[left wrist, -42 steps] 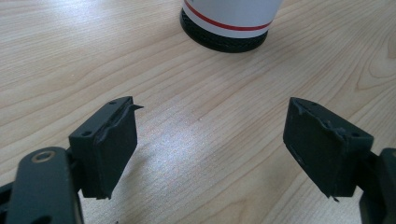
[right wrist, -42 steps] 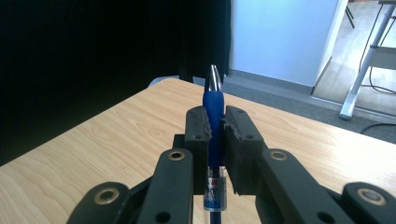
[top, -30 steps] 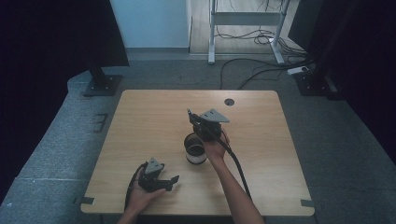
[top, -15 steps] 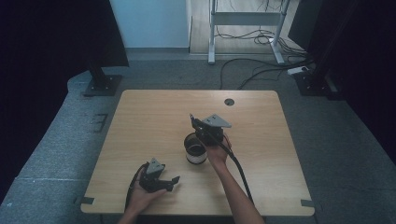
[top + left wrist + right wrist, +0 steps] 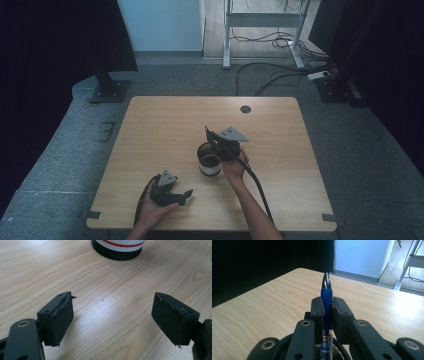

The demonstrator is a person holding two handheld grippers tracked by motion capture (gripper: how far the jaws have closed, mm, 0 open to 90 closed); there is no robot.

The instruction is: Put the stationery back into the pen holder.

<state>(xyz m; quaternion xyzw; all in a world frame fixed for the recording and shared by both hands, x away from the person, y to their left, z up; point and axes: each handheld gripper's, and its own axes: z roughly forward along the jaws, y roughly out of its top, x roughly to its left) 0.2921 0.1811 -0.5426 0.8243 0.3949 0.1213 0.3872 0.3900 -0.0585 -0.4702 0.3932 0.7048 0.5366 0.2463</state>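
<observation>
Right gripper (image 5: 327,307) clamped on a blue pen (image 5: 326,293) — black, ridged pads pinching the smooth plastic barrel on both sides, silver conical tip poking out past the jaws, clear lower barrel with printed lettering running down between the metal links. Held over the round cup (image 5: 209,159) near the middle of the table (image 5: 165,125), pen pointing away across the tabletop in the right gripper view. Beneath the gripper, a dark mesh rim of the cup (image 5: 287,340) just visible.

Cup seen from the left gripper view as a cylinder (image 5: 117,247) with a black textured base, white wall and a thin red band, standing upright on the wood.

Left gripper (image 5: 170,190) resting low on the near left part of the table, well apart from the cup, held in the left hand (image 5: 150,212). Jaws spread wide with nothing between them — blocky black pads with rough, chipped edges, bare tabletop in the gap.

Table of pale wood-grain laminate, rounded corners, a small round dark hole (image 5: 245,109) near the far edge. Grey carpet (image 5: 75,150) around.
</observation>
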